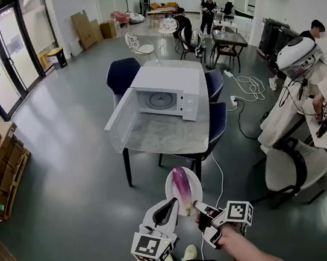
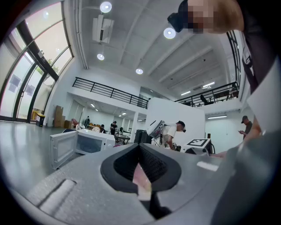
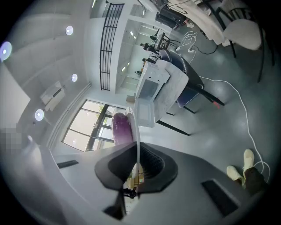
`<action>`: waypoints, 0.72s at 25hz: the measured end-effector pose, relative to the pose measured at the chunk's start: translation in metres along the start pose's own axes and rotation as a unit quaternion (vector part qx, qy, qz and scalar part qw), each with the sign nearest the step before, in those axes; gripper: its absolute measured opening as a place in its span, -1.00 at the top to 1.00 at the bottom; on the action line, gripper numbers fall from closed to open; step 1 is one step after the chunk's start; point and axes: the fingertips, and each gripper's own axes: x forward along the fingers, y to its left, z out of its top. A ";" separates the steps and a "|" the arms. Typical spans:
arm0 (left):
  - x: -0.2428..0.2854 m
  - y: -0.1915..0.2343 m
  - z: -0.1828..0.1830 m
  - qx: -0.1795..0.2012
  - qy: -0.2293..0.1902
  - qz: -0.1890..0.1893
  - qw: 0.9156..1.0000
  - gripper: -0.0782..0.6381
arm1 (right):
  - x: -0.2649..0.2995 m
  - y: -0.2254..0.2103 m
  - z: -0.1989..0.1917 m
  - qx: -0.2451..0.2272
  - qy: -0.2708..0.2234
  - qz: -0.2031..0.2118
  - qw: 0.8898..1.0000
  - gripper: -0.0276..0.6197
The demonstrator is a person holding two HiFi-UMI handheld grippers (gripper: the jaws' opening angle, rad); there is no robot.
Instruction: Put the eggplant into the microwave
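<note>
Fingers of the left gripper (image 1: 174, 202) and right gripper (image 1: 197, 206) clamped the plate (image 1: 169, 187) bearing the eggplant (image 1: 182, 188), well short of the open, empty microwave (image 1: 167, 93).

Bright, even light comes from round ceiling lamps (image 2: 105, 6) and the tall glass doors (image 1: 0, 57), leaving soft glare on the floor (image 1: 74, 146). Every view bends hard toward dark, rounded corners

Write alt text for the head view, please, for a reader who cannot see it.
The left gripper and the right gripper hold a white plate carrying a purple eggplant. Ahead, a white microwave stands on a table with its door open.
</note>
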 end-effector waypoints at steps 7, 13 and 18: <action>0.000 -0.003 -0.003 0.001 0.001 0.000 1.000 0.76 | -0.002 -0.002 -0.002 0.008 0.004 0.006 1.000 0.86; -0.002 -0.004 -0.004 0.001 0.000 0.002 1.000 0.76 | -0.005 -0.004 -0.002 0.020 -0.003 0.006 1.000 0.86; -0.003 -0.007 -0.006 0.003 -0.001 0.003 1.000 0.76 | -0.008 -0.006 0.000 0.024 -0.005 0.007 1.000 0.86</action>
